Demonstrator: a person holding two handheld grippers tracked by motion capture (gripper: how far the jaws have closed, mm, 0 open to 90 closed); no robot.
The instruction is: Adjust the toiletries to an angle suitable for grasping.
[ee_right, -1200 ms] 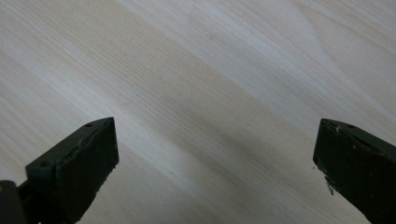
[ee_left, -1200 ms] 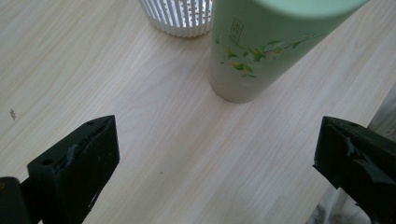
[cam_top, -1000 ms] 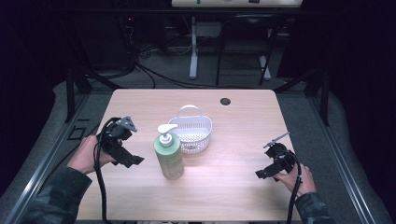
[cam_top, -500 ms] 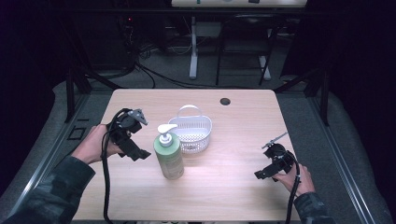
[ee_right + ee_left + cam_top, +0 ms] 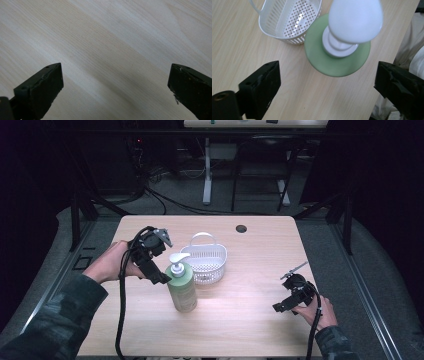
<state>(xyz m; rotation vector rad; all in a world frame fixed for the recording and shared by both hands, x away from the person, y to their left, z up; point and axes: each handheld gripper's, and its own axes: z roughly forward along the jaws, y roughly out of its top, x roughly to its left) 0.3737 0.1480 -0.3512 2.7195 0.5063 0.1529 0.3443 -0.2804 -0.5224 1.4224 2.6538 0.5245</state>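
Left gripper [image 5: 161, 279], held in the person's left hand [image 5: 112, 265], has come in from the surface's left edge toward the middle since a second ago and now sits tilted down just beside the upper part of the green plastic pump bottle with the white dispenser head [image 5: 181, 286]; whether a jaw tip touches the bottle I cannot tell from the high view. Its jaws have just been closing a little but are still spread wide, nothing pinched; in the left gripper view the bottle [image 5: 337, 57] lies ahead, beyond the jaw tips, seen from above. Judgement: this is the approach to a grasp on the bottle, not yet made. Bottle stands upright on the light wooden surface [image 5: 250, 320], about centre-left, just in front of the white perforated plastic basket with a loop handle [image 5: 207, 262], close to it or touching. A small dark round hole [image 5: 241, 228] is farther back. Right gripper [image 5: 287, 304] hasn't shifted, low near the right front edge, jaws spread over bare wood, empty. Count: one bottle, one basket, two grippers.
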